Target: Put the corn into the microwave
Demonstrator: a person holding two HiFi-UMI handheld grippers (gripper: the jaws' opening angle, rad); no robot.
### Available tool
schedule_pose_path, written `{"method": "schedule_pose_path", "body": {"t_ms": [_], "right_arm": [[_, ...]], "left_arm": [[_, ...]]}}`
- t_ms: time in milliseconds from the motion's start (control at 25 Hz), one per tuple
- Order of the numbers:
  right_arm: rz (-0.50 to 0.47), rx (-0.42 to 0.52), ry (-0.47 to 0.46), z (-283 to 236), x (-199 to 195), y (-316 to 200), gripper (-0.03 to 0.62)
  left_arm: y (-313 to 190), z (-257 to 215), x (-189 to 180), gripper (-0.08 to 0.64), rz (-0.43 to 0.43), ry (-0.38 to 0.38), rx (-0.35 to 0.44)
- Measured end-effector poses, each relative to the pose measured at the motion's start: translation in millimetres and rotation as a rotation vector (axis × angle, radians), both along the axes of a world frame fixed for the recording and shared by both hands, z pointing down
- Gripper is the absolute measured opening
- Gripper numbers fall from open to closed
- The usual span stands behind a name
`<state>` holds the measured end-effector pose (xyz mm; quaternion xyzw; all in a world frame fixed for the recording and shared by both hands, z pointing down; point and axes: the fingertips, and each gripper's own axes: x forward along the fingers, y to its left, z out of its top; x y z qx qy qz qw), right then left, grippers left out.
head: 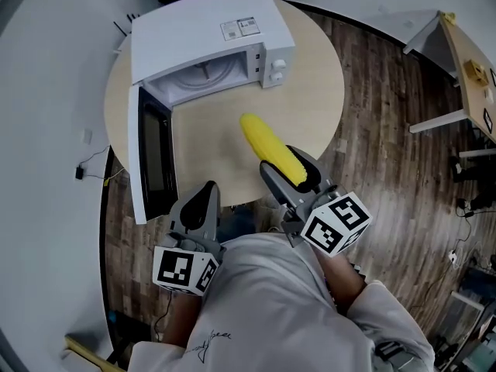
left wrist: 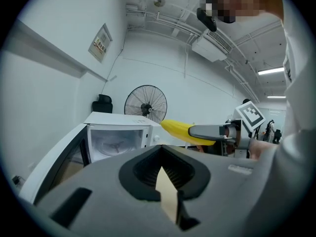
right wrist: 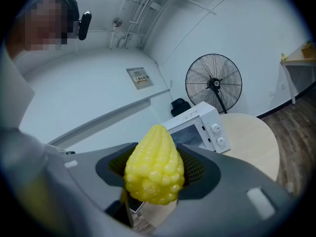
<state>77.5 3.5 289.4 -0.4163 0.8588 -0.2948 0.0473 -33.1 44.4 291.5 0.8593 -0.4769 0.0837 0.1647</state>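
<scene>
The yellow corn [head: 271, 149] is clamped at its near end by my right gripper [head: 283, 163], with the pointed end aimed at the microwave. It hangs over the near part of the round table [head: 310, 84]. In the right gripper view the corn [right wrist: 154, 169] fills the space between the jaws. The white microwave [head: 209, 37] stands at the table's far side, its cavity lit and its door [head: 155, 161] swung wide to the left. My left gripper [head: 203, 192] hovers by the table's near edge beside the door, shut and empty. The left gripper view shows the corn [left wrist: 180, 129] to the right of the microwave [left wrist: 118, 132].
A standing fan [right wrist: 213, 83] is behind the table by the white wall. A light wooden desk [head: 465, 68] stands far right on the plank floor. A cable and plug [head: 81, 173] lie on the floor at the left. The person's white sleeve fills the lower head view.
</scene>
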Motion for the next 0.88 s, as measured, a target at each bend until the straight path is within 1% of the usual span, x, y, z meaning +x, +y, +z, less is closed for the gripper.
{"method": "schedule_pose_path", "body": {"t_ms": [280,600,760,880], "right_arm": [[0.045,-0.028,-0.006,10,-21,-28,0.258],[0.082,-0.04,0.002,21,-44,-48,0.258],[0.092,-0.052,-0.024,22,-55,-55,0.258],[0.098,-0.045,-0.024,22,-60,-60,0.258]], "left_arm": [[-30,4,-18,-0.01,0.058,0.017,-0.005],[-44,15,-42,-0.011,0.091,0.035,-0.023],[-50,19,-53,-0.011,0.093,0.046,-0.024],[-52,24,-57,-0.011,0.096,0.064,-0.035]]}}
